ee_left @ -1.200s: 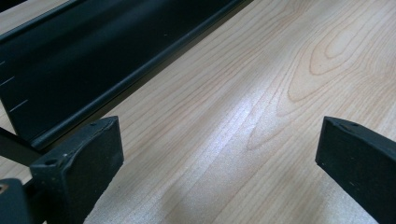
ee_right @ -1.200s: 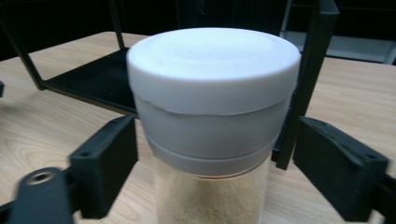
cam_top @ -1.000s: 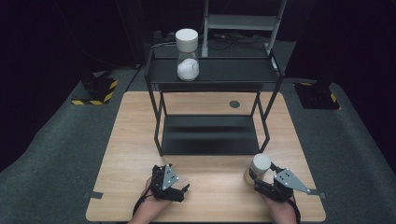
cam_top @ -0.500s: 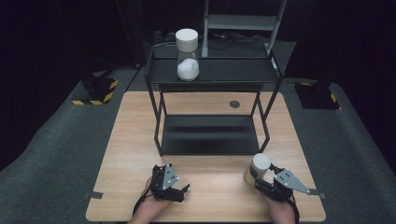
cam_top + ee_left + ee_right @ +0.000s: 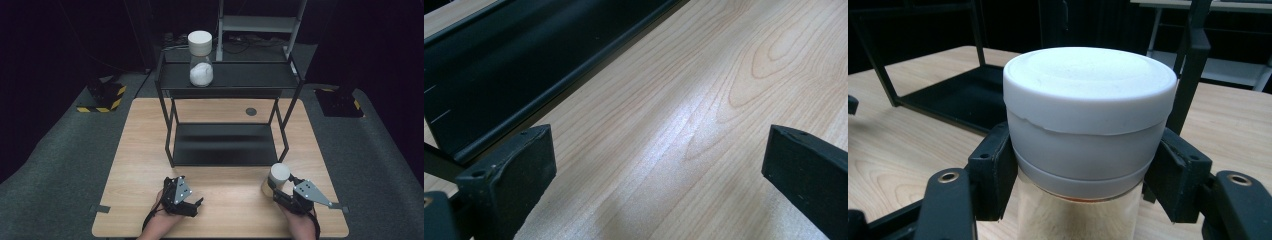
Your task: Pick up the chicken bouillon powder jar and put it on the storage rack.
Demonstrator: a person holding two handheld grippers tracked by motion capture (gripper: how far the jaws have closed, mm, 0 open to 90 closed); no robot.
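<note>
Closing on the jar [image 5: 1083, 150] is the one change since a second ago: the right gripper [image 5: 286, 192] has drawn its jaws in, and they now clamp the jar from both sides just under its white lid [image 5: 1089, 87]. Neither hand has shifted its place, and the jar stands where it stood, upright on the desk [image 5: 225, 205] near its front right corner, just in front of the black rack [image 5: 225, 145]. Through the clear wall below the lid a pale brownish filling shows.

With the grip made, the jar looks ready to be lifted; the likely goal is the rack, whose top shelf [image 5: 250, 75] already carries a second jar [image 5: 201, 57] with a white lid and white contents, at its left end. The lower shelf [image 5: 225, 142] lies bare.

The left gripper [image 5: 182, 200] rests on the desk at the front left, well apart from the jar, its jaws standing wide with only wood grain between them and the rack's edge just beyond. It takes no part in the grasp for now.
</note>
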